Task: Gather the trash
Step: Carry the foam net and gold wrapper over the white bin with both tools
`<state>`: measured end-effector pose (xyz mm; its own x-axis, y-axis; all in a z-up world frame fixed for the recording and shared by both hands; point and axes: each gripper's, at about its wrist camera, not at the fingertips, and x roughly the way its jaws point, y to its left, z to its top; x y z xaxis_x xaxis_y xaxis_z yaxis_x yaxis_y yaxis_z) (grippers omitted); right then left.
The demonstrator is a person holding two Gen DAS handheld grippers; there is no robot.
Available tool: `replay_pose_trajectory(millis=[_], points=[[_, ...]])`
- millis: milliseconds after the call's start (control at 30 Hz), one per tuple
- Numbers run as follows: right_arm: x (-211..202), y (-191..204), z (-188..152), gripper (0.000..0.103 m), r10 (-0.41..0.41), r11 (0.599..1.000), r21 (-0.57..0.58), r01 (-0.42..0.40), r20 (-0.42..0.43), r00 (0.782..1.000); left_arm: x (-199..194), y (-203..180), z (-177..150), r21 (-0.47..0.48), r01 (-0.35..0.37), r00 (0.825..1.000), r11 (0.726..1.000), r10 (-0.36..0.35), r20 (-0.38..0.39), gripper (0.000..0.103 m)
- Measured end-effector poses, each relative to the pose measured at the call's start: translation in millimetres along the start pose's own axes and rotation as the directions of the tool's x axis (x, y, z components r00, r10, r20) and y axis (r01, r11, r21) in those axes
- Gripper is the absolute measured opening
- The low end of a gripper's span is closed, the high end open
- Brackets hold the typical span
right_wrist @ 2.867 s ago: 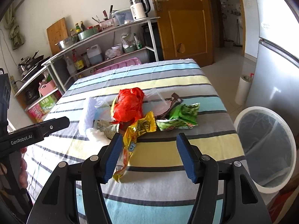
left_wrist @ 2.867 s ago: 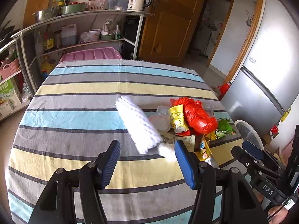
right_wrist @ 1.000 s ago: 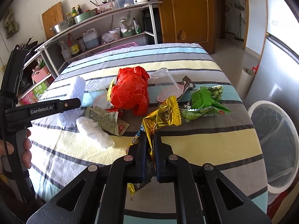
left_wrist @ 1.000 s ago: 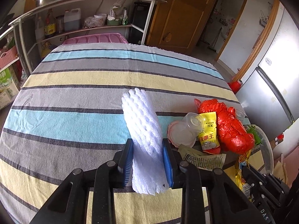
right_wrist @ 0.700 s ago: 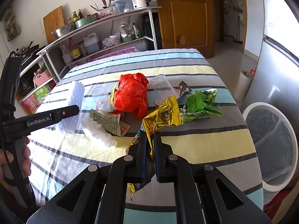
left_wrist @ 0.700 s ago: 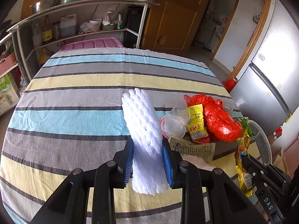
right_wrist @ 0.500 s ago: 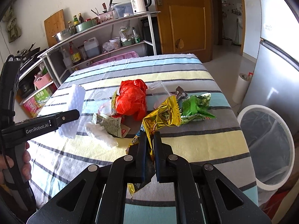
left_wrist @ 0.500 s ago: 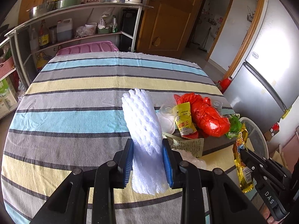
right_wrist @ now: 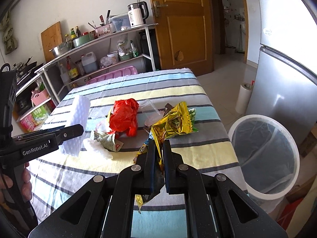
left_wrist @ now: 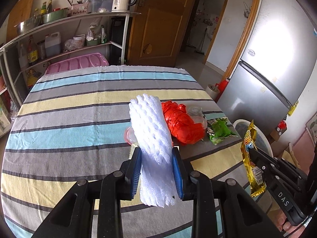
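My left gripper [left_wrist: 157, 158] is shut on a white foam net sleeve [left_wrist: 152, 138], held upright above the striped table [left_wrist: 69, 119]. The sleeve [right_wrist: 78, 119] shows at the left of the right wrist view, clamped by the left gripper [right_wrist: 79, 129]. My right gripper [right_wrist: 158, 148] is shut on gold snack wrappers [right_wrist: 172, 123]; the wrappers [left_wrist: 250, 158] hang at the right of the left wrist view, beside the table edge. On the table lie a red plastic bag [right_wrist: 123, 117], a green wrapper [left_wrist: 219, 130], a printed paper wrapper [right_wrist: 107, 139], crumpled white tissue [right_wrist: 95, 146] and clear plastic cups [right_wrist: 149, 107].
A white bin with a clear liner [right_wrist: 263, 154] stands on the floor right of the table. A silver fridge [right_wrist: 287, 79] rises behind it. Metal shelves with bottles and a kettle [right_wrist: 138, 15] line the far wall beside a wooden door [right_wrist: 182, 29]. A hand [right_wrist: 25, 182] holds the left gripper.
Both grippers have lifted with their loads and drawn back toward the table's right side. The foam sleeve now hides the cup and the yellow packet behind it. The bin is nearer in the right view.
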<state>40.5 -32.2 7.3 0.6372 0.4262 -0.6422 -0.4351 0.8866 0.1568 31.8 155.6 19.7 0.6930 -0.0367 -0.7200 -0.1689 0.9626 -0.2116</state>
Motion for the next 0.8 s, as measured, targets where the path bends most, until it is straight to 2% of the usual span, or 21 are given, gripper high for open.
replay_pose_trajectory(millis=[433,800], points=[[-32.2,-55.1,0.4,0.008,-0.092,0.993,0.084,0.088,0.045,0.995,11.8,-75.0,7.1,0.13,0.103,0.995,0.986,-0.103,-0.011,0.03],[-55.9,-115.4,-0.8,0.008,-0.21,0.964,0.174,0.198,0.049,0.976,33.8,-152.1,10.6,0.249,0.214,0.977,0.945,-0.207,-0.055,0.03]])
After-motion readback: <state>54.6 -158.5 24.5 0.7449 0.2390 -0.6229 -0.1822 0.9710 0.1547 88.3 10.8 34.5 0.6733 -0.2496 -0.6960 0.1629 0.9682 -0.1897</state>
